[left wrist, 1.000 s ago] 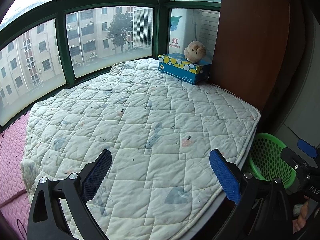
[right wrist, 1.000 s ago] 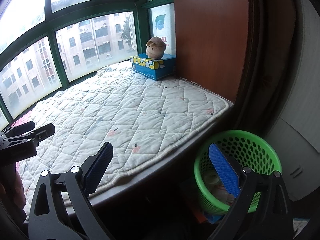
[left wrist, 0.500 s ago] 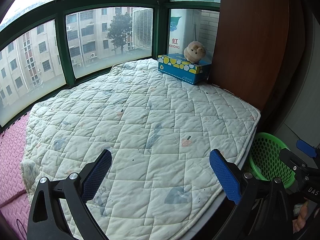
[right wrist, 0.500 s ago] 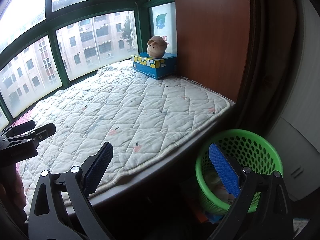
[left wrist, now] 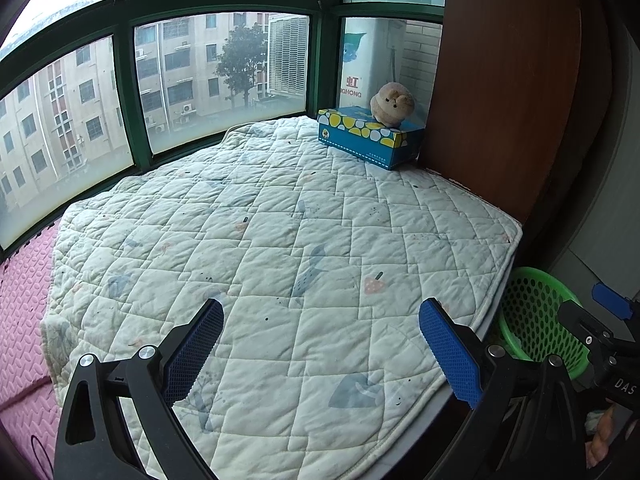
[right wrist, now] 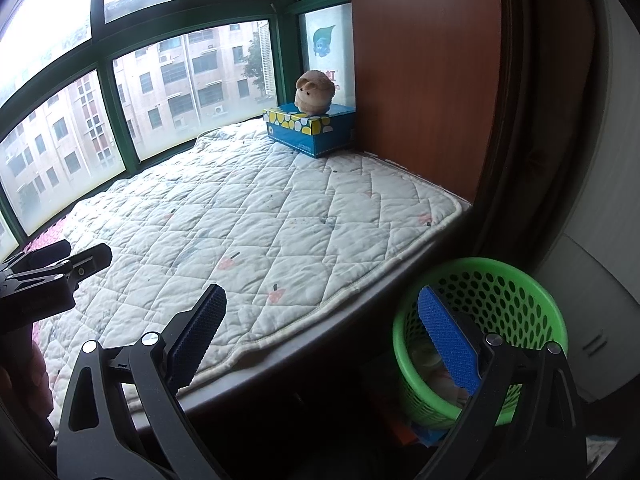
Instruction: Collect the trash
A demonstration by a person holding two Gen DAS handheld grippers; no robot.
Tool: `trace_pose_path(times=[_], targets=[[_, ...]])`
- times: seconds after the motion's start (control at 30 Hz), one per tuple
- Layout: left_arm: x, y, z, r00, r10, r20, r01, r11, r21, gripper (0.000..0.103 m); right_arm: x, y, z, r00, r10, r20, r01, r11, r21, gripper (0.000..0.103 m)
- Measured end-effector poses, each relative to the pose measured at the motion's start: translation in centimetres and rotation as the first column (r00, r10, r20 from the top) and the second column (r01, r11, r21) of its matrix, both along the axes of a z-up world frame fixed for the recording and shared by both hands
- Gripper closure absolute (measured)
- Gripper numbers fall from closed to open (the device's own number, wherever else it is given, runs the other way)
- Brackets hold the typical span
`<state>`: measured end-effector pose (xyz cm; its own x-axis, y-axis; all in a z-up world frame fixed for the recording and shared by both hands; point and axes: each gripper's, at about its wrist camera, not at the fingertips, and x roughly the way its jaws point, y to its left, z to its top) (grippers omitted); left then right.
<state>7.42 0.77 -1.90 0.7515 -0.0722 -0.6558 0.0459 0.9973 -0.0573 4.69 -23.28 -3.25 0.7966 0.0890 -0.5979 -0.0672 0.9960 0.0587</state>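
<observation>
A green perforated waste basket (right wrist: 500,300) stands on the floor beside the quilted window seat; pale crumpled trash (right wrist: 430,364) lies inside it. It also shows at the right edge of the left wrist view (left wrist: 536,320). My right gripper (right wrist: 322,328) is open and empty, held above the seat's front edge, with its right finger over the basket. My left gripper (left wrist: 320,340) is open and empty above the white quilt (left wrist: 280,240). I see no loose trash on the quilt.
A blue tissue box (left wrist: 370,138) with a plush toy (left wrist: 392,104) on top sits at the far corner by a brown wooden panel (left wrist: 504,80). Green-framed windows (left wrist: 124,112) wall the back. Pink foam mat (left wrist: 20,300) lies to the left.
Both views have shifted only slightly; the right gripper has drifted a little. Both grippers stay open and empty.
</observation>
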Motion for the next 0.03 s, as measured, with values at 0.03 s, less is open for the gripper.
trace_pose_path(times=[0.03], targets=[[-0.04,0.05,-0.05,1.0,0.001,0.0,-0.001,1.0,0.0,0.008,0.02,0.04,-0.01,1.0,0.0,-0.001,0.0,1.0,-0.001,0.007]])
